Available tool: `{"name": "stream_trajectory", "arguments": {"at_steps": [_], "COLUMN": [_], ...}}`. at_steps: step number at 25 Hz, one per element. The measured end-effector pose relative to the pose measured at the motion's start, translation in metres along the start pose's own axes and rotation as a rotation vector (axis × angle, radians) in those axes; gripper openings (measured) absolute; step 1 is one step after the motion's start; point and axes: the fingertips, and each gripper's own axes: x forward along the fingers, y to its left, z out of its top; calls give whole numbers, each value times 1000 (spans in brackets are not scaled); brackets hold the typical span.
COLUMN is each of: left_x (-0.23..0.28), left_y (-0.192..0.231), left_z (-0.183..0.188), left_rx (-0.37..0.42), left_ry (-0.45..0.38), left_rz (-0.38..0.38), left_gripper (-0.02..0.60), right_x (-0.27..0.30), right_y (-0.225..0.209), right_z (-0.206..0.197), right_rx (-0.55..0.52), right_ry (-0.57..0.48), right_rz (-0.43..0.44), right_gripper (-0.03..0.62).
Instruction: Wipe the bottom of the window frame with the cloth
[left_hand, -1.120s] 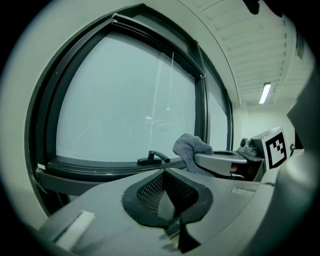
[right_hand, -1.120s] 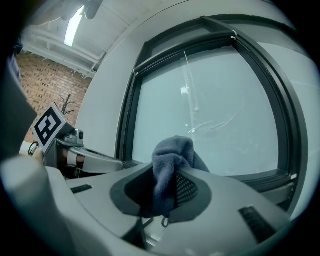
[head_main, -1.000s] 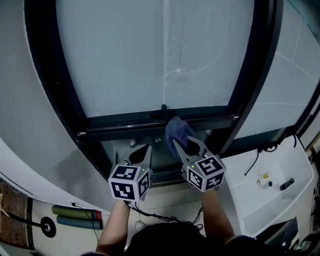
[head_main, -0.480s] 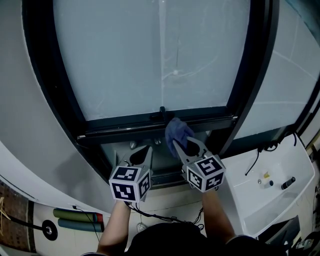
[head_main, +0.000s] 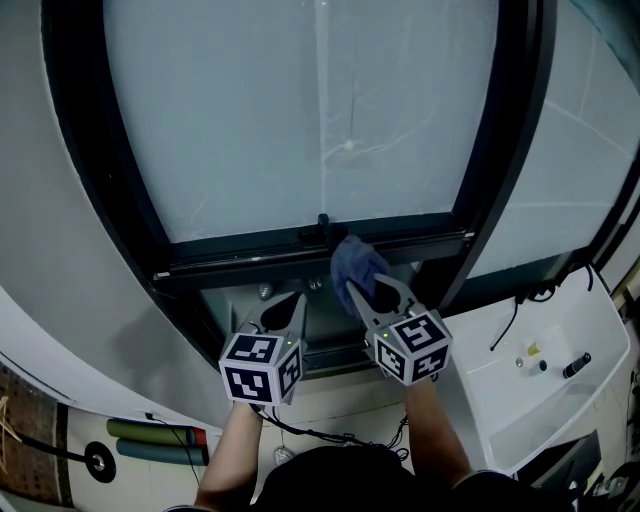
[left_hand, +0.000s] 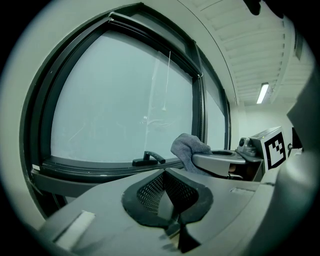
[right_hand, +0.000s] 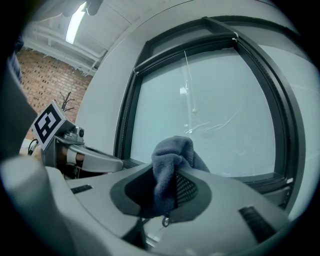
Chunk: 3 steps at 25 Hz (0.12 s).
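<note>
A blue-grey cloth (head_main: 355, 263) is bunched just below the dark bottom rail of the window frame (head_main: 250, 252), right of the middle. My right gripper (head_main: 368, 288) is shut on the cloth, which fills its jaws and sticks up past them in the right gripper view as cloth (right_hand: 170, 167) before the bottom rail (right_hand: 260, 180). My left gripper (head_main: 284, 306) hovers beside it to the left, jaws together with nothing in them. In the left gripper view the left gripper (left_hand: 166, 176) points at the bottom rail (left_hand: 90, 167), with the cloth (left_hand: 189, 148) to its right.
A black window handle (head_main: 322, 226) sits on the bottom rail just left of the cloth. A white basin-like unit (head_main: 545, 375) with small items and a cable stands at lower right. Rolled tubes (head_main: 150, 432) lie at lower left. The frame's dark uprights (head_main: 495, 150) flank the pane.
</note>
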Motion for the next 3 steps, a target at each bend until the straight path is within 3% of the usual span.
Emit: {"name": "stream_trajectory", "arguments": {"at_steps": [3], "left_x": [1], "left_y": [-2], "left_z": [-1], "left_rx": [0], "left_ry": [5], "left_rz": [-1], "left_gripper": [5], "right_x": [-2], "right_y": [-2], "right_z": [-1], "right_rx": [2], "right_ry": [4], "right_rz": [-2], "right_gripper": [75]}}
